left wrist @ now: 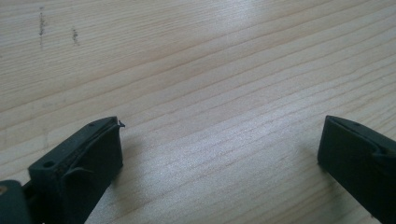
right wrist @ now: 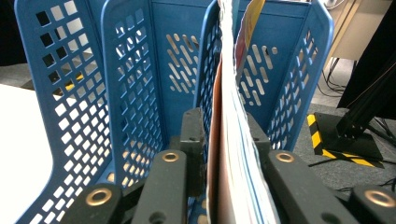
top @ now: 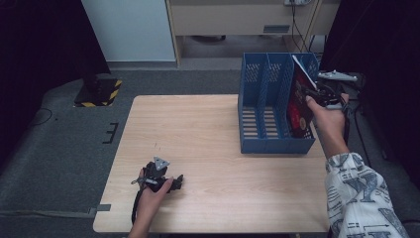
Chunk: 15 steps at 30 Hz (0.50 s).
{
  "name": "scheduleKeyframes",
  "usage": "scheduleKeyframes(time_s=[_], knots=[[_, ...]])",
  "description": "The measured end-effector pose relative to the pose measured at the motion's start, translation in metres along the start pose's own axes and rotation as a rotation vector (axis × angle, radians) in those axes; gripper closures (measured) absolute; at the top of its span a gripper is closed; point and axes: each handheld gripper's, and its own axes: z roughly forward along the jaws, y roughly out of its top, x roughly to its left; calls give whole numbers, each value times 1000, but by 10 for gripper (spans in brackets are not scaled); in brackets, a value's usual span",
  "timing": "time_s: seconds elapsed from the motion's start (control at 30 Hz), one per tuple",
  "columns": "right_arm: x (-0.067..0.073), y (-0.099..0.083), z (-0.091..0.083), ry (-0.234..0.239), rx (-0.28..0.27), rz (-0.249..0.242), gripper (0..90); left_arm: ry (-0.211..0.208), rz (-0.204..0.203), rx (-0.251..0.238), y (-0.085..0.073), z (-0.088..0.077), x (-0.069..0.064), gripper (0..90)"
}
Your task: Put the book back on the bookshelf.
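A red-covered magazine (top: 300, 105) is seen standing on edge in the rightmost compartment of the blue file rack (top: 262, 99), which sits at the far right of the wooden table (top: 198, 148). The magazine's long axis runs upward with a lean, its top corner rising above the rack's rim. The right gripper (top: 317, 93) is set at the magazine's upper outer edge, reaching in from the right, so the magazine lies straight ahead of this tool. In the right gripper view the magazine's page edges (right wrist: 233, 140) pass between the two jaws, which stand narrow with a slight gap visible on either side; by that picture the pads are judged not to be pressing, though contact low down cannot be ruled out. The left gripper (top: 163, 181) rests on the table near the front edge, well apart from the rack, its jaws spread wide over bare wood with nothing between them. The right hand (top: 329, 119) is by far the nearer to the magazine
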Motion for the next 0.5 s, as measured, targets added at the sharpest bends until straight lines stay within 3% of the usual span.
scheduleKeyframes(time_s=[0.13,0.37,0.5], knots=[[2,5,0,4,-11,3,720,0,0,0,0,0,0,0],[6,9,1,-14,17,-18,858,-1,2,0,0,0,0,0],[7,11,3,-27,23,-20,870,-2,3,0,0,0,0,0]])
